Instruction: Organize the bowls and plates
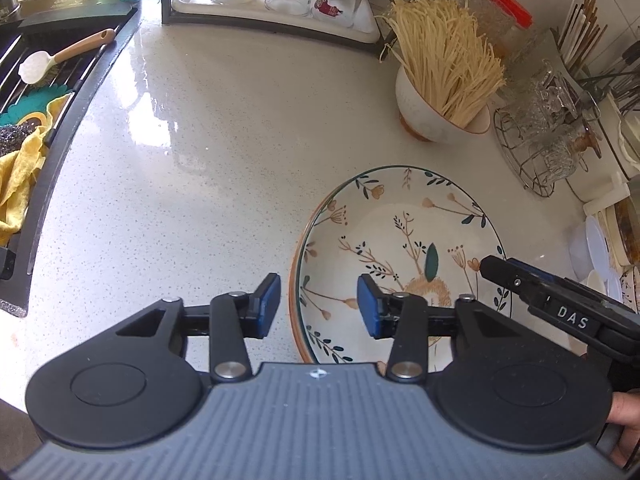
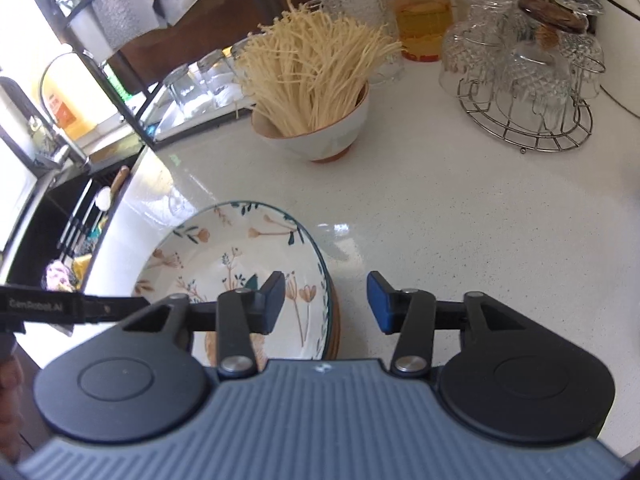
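Plates (stacked, count unclear) and one noodle-filled bowl.

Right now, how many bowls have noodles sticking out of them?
1. The noodle bowl stands on the counter behind the flowery plate, beside the wire rack of glasses. Others may be hidden.

One floral plate, one noodle bowl.

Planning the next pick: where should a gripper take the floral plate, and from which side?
Grip the floral plate by its raised rim, one finger inside and one outside. The left gripper already straddles the near-left rim, the right gripper the opposite rim. Both are open, so either likely works.
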{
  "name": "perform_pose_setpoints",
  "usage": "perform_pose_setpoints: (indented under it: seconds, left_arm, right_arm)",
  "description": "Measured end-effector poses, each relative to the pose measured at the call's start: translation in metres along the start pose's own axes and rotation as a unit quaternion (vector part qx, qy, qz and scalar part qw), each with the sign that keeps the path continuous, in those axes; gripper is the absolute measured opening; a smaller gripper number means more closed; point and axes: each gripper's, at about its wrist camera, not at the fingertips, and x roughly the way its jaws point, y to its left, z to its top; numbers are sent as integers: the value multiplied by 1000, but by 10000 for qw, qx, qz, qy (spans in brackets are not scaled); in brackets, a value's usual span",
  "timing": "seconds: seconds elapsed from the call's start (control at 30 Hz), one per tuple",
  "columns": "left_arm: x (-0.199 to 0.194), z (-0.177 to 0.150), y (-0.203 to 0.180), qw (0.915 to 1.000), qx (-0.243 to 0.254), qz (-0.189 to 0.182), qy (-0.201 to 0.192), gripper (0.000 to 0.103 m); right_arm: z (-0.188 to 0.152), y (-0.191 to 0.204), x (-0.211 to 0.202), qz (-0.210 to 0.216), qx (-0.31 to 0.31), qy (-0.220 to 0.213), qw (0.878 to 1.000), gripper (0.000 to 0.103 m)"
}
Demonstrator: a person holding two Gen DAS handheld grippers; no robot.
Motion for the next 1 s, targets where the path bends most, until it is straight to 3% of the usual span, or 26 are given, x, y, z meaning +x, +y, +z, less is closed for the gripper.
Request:
perform_pose_setpoints:
  seconds: [0.07,0.27,0.4,1.0]
  left_arm:
    - [1,0,0,10000,17,-27,2,38]
    - [2,0,3,10000,53,47,-25,21]
    - [1,2,9,10000,-28,-29,-2,14]
    - [-5,4,19,10000,53,60,58,13]
  right_arm:
    - [-2,1,2,21,-8,72,10000,34]
    - [-7,0,4,20,107,158,9998,19]
    - [-10,-6,4,123,399,122,9991,18]
    - [-17,8,5,168,417,201,9988,19]
